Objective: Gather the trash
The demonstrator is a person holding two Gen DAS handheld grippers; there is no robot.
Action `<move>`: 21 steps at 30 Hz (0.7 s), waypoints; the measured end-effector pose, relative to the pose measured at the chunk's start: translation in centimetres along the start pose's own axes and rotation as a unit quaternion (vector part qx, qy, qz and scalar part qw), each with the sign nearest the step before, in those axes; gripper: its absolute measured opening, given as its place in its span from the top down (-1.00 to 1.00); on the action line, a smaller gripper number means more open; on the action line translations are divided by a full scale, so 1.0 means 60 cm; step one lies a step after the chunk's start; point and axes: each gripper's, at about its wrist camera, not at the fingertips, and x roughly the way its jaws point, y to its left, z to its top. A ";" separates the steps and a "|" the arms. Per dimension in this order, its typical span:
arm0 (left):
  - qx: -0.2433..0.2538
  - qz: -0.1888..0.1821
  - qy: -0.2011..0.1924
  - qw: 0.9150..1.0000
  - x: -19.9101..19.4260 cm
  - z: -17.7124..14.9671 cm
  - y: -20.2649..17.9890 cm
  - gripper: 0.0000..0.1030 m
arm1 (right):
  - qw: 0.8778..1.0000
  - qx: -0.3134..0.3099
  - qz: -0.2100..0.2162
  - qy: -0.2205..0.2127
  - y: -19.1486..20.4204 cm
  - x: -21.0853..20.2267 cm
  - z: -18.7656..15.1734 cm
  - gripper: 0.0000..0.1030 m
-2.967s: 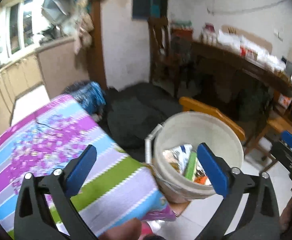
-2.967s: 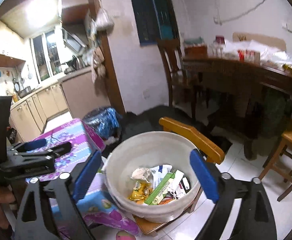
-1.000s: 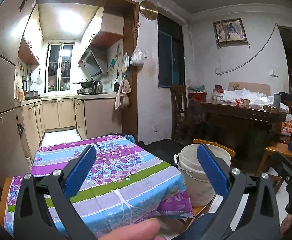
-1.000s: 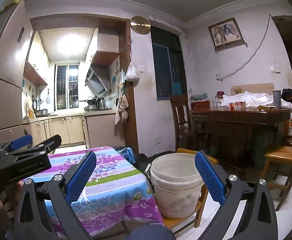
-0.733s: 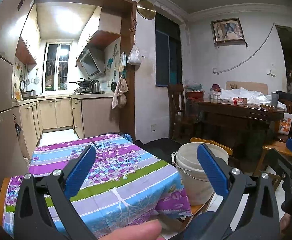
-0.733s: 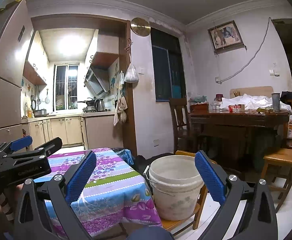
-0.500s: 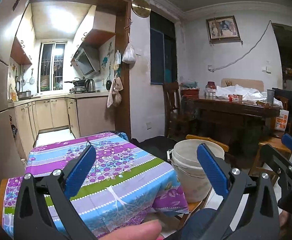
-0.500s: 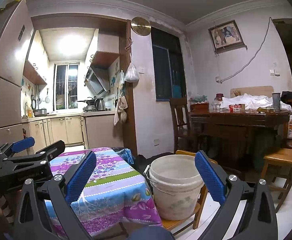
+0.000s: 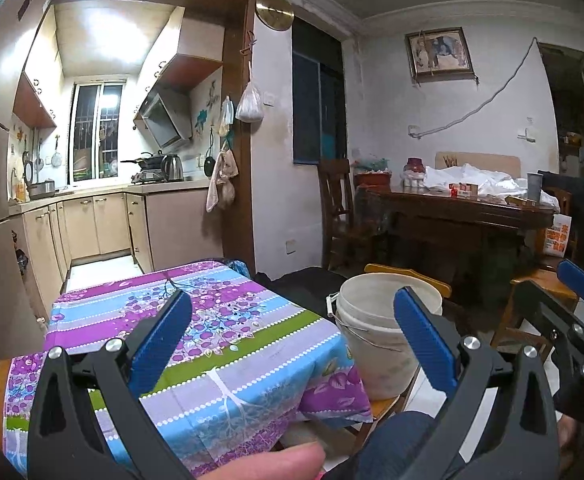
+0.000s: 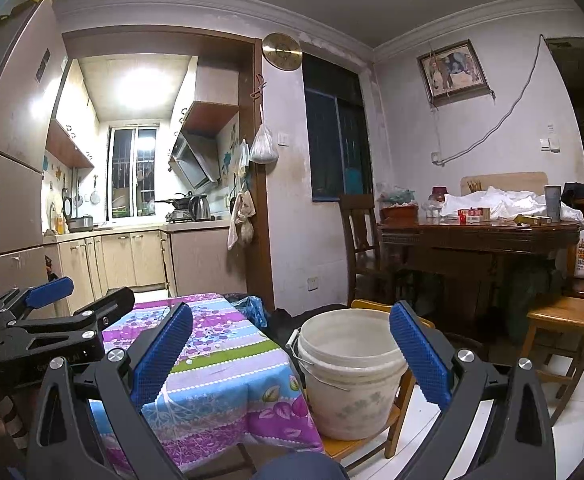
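Note:
A white plastic bucket (image 9: 372,344) stands on a low wooden chair beside a small table with a purple, blue and green flowered cloth (image 9: 196,344). It also shows in the right wrist view (image 10: 350,376); its inside is hidden from this low angle. My left gripper (image 9: 292,340) is open and empty, held back from the table. My right gripper (image 10: 290,350) is open and empty, level with the bucket. The left gripper also shows at the left edge of the right wrist view (image 10: 52,320). No trash shows on the cloth.
A dark wooden dining table (image 10: 480,236) with bags and boxes stands at the right, with wooden chairs (image 10: 564,320) around it. A kitchen with cabinets (image 9: 100,224) opens at the back left. A blue bag (image 10: 252,308) and dark bags lie on the floor behind the table.
Both grippers have pulled up and back from above the bucket, so the trash inside it is out of sight. In the last half second the views barely shift.

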 end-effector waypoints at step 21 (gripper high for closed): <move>0.003 -0.021 0.026 0.999 0.013 -0.011 -0.011 -0.89 | 1.000 -0.001 0.000 0.002 -0.011 0.009 -0.010 -0.90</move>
